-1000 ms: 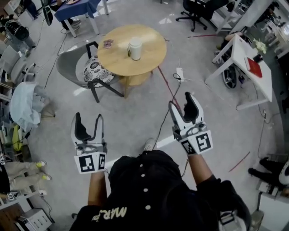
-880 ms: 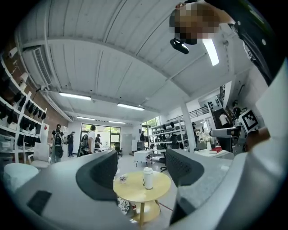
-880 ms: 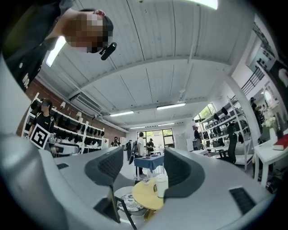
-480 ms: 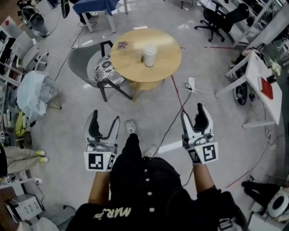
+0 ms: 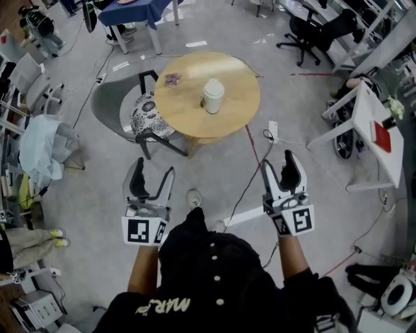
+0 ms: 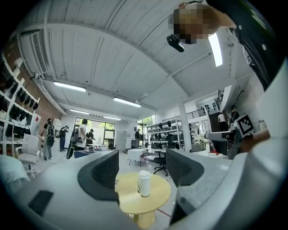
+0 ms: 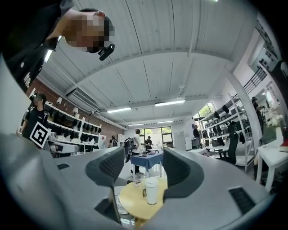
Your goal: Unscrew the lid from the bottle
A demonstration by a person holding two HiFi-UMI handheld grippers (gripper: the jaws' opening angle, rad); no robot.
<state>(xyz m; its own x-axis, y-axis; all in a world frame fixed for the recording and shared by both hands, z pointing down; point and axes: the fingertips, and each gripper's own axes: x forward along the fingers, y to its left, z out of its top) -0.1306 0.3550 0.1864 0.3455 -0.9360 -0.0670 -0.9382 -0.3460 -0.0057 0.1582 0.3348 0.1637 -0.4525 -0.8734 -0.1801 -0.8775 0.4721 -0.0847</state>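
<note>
A white bottle [image 5: 212, 97] stands upright with its lid [image 5: 213, 86] on, near the middle of a round wooden surface [image 5: 234, 81]. A small patterned item [image 5: 172, 79] lies apart from it, toward the far left rim. A grey chair [image 5: 107, 97] with a patterned cushion [image 5: 146, 114] is drawn up at the surface's left side.

The person stands well back from the surface, on the grey floor [image 5: 214, 162], holding both tools out in front of the body. The left gripper [image 5: 151, 182] has its fingers [image 6: 99, 175] spread wide and holds nothing; in the left gripper view the distant bottle [image 6: 144, 183] shows in the gap between them. The right gripper [image 5: 279, 170] has its fingers [image 7: 177, 173] apart too, less widely, and is also empty, with the bottle [image 7: 151, 190] likewise framed far off between them.

One shoe [image 5: 194, 197] of the person shows between the two grippers. Cables cross the floor, and a white power strip [image 5: 273, 128] lies to the right of the surface. Farther right stands a white desk [image 5: 364, 120] bearing a red item [image 5: 380, 136]; a table draped in blue [image 5: 133, 8] stands at the top edge, and people stand by the far windows in both gripper views.
</note>
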